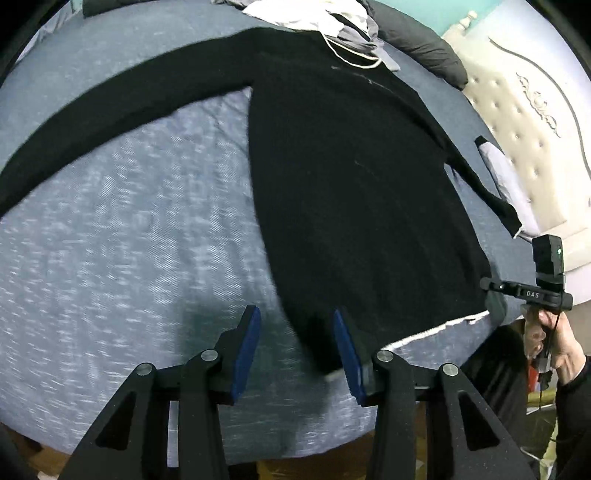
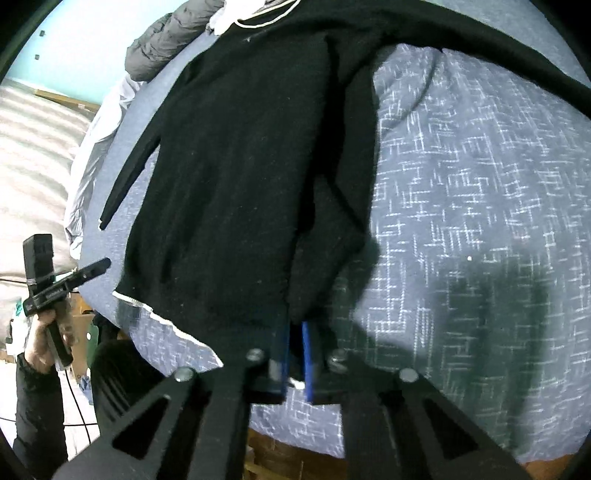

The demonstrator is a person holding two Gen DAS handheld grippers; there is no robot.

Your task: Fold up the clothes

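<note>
Your black sweater (image 1: 351,177) lies spread flat on the bed (image 1: 129,240), which is covered in a blue-grey flecked sheet; its hem with the white edge sits at the near edge of the mattress, and one long sleeve (image 1: 122,107) stretches out to the left. Your left hand-held gripper (image 1: 295,332) is partly open, its blue pads straddling the near left corner of the hem without pressing on it. Your right hand-held gripper (image 2: 295,332) is pinched nearly closed on a bunched fold of the sweater (image 2: 240,166) at its near hem. A pile of grey and white clothes (image 1: 332,18) lies at the far end of the bed, and a padded white headboard (image 1: 524,147) stands at the right.
</note>
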